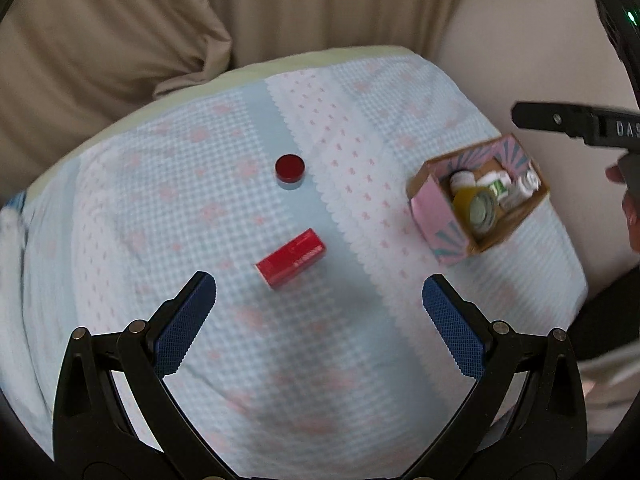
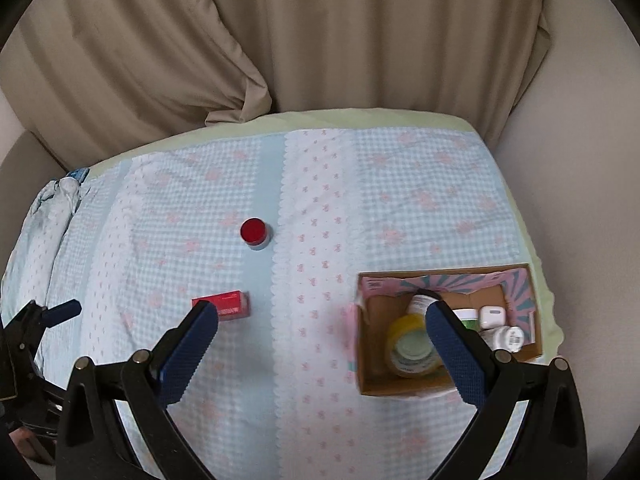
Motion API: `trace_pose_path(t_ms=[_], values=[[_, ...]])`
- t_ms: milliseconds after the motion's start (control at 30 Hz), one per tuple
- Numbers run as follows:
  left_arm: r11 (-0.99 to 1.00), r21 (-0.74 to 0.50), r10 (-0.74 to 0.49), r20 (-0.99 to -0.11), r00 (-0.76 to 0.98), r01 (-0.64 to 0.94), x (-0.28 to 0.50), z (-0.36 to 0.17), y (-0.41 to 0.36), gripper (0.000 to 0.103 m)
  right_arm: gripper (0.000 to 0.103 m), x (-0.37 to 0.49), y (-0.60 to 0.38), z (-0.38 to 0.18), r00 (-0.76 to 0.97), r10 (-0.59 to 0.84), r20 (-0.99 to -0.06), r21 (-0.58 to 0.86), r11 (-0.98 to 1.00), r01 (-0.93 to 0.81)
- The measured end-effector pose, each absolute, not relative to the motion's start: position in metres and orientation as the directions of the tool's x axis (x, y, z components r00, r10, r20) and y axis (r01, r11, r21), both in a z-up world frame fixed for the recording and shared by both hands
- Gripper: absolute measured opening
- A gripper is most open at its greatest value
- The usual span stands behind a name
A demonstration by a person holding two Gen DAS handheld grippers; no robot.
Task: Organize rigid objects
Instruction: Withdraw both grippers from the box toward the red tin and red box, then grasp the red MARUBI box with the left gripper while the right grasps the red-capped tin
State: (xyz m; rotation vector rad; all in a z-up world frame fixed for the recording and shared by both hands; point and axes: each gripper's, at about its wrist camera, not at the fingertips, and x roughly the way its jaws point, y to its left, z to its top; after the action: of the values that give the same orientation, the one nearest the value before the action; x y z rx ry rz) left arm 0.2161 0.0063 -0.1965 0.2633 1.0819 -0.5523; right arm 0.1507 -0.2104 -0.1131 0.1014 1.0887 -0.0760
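A red box [image 1: 291, 258] lies on the checked cloth, just ahead of my open, empty left gripper [image 1: 319, 294]. A small jar with a red lid [image 1: 289, 172] stands farther back. A pink cardboard box [image 1: 436, 216] at the right holds several bottles and a yellow tape roll [image 1: 476, 206]. In the right wrist view my right gripper [image 2: 322, 314] is open and empty, its right finger over the cardboard box [image 2: 370, 360]. The red box [image 2: 230, 305] sits by its left finger. The red-lidded jar [image 2: 255, 233] stands beyond.
The light blue and pink cloth [image 2: 400, 200] covers a table with a pale green edge. Beige curtains [image 2: 320, 40] hang behind. The left gripper [image 2: 60, 312] shows at the left edge of the right wrist view. The right gripper's body [image 1: 580, 124] shows at the right of the left wrist view.
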Motion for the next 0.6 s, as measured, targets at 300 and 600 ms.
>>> trace_pose_path(t_ms=[300,600], values=[[0.669,-0.02,-0.261,-0.942,0.209,0.743,0.261,-0.258,-0.007,0.103,0.103,0.195,-0.172,-0.158,0.402,0.015,-0.916,0.051,0.996,0.078],[0.52,0.0,-0.164,-0.981,0.1,0.854,0.297,-0.335,-0.033,0.103,0.103,0.268,-0.165,-0.218,0.343,0.048,-0.938,0.042,0.999,-0.025]])
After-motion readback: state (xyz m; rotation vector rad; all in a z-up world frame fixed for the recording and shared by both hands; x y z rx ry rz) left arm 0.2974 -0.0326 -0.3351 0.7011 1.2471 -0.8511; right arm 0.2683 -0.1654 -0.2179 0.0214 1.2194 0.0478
